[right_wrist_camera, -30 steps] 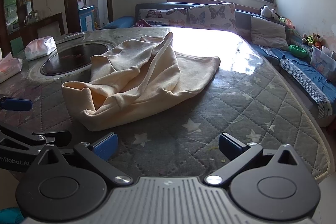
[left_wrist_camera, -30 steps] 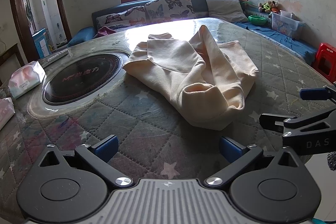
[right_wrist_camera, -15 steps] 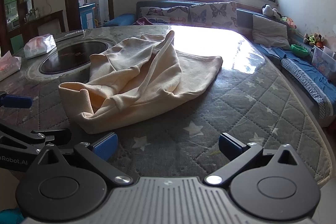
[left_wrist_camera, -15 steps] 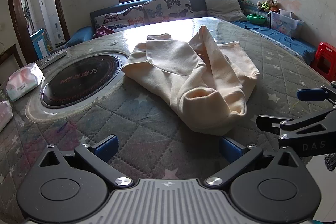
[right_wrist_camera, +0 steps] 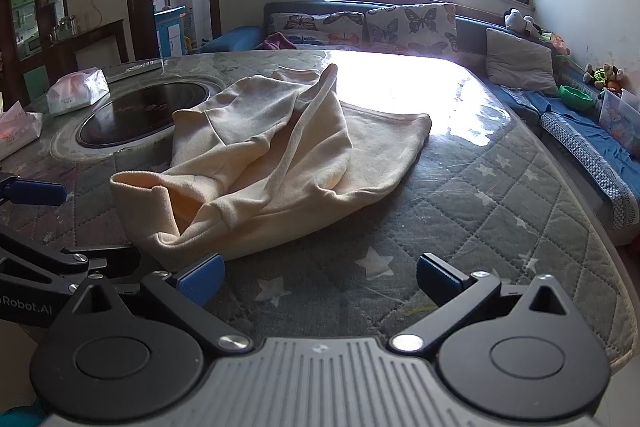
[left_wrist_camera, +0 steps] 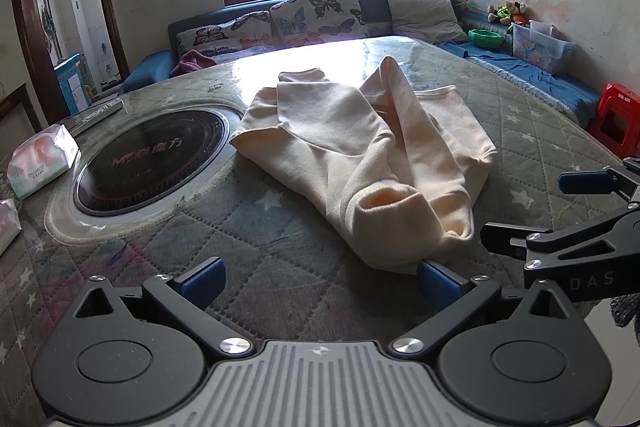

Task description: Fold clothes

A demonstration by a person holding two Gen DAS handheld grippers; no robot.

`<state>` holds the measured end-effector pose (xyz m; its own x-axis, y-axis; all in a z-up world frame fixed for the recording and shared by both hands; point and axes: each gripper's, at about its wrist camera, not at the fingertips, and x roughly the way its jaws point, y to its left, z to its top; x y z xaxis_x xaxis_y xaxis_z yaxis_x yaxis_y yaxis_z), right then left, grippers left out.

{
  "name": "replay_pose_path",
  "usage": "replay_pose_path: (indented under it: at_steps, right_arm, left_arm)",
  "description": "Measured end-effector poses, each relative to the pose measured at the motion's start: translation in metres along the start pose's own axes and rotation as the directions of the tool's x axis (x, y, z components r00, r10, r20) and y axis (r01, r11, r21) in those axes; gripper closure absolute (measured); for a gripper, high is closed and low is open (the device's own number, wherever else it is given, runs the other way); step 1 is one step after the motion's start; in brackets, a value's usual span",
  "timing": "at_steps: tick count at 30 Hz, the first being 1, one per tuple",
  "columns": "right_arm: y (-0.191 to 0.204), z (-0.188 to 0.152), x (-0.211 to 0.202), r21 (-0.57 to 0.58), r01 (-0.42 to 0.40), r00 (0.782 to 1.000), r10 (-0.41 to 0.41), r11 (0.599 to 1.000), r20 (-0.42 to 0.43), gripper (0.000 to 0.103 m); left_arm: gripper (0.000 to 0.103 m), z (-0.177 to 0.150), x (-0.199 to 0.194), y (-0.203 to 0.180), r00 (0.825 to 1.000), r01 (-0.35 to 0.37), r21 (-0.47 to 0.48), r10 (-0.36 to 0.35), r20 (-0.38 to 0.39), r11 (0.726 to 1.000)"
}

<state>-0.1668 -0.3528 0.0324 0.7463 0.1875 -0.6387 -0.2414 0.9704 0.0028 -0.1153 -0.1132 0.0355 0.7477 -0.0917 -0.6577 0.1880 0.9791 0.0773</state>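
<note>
Left wrist view: the left gripper (left_wrist_camera: 318,277) stands wide apart, holding nothing; the rumpled cream fleece garment (left_wrist_camera: 372,151) lies mid-frame on the grey quilted star-patterned table cover (left_wrist_camera: 248,227), its near hem just beside the right blue pad.

Right wrist view: the right gripper (right_wrist_camera: 318,277) gapes wide, unladen; the garment (right_wrist_camera: 272,155) sprawls centre-left, its hem near the left pad.

Legible text. The round black glass cooktop (left_wrist_camera: 150,157) set into the table carries faint reddish lettering, "MF" followed by Chinese characters ending in "魔方". The black arm of the right gripper (left_wrist_camera: 576,223), seen from the left wrist view, shows grey letters "DAS". The black arm of the left gripper (right_wrist_camera: 36,227), seen from the right wrist view, shows "Robot.AI". Print on the white tissue pack (left_wrist_camera: 40,163) is too small to read.
</note>
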Motion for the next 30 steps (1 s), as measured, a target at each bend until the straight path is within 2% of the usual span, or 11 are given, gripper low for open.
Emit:
replay_pose_path:
  at_steps: [19,30]
  right_arm:
    - [-0.003,0.036,0.009,-0.007,-0.036,0.999,0.036,0.999,0.037,0.0]
    - [-0.012,0.07,0.031,-0.043,-0.013,0.999,0.015,0.999,0.048,0.0]
  left_arm:
    - [0.0,0.034,0.008,0.014,0.999,0.024,0.028,-0.026,0.047,0.999]
    - [0.0,0.058,0.034,0.024,0.999,0.04,0.016,-0.041,0.024,0.999]
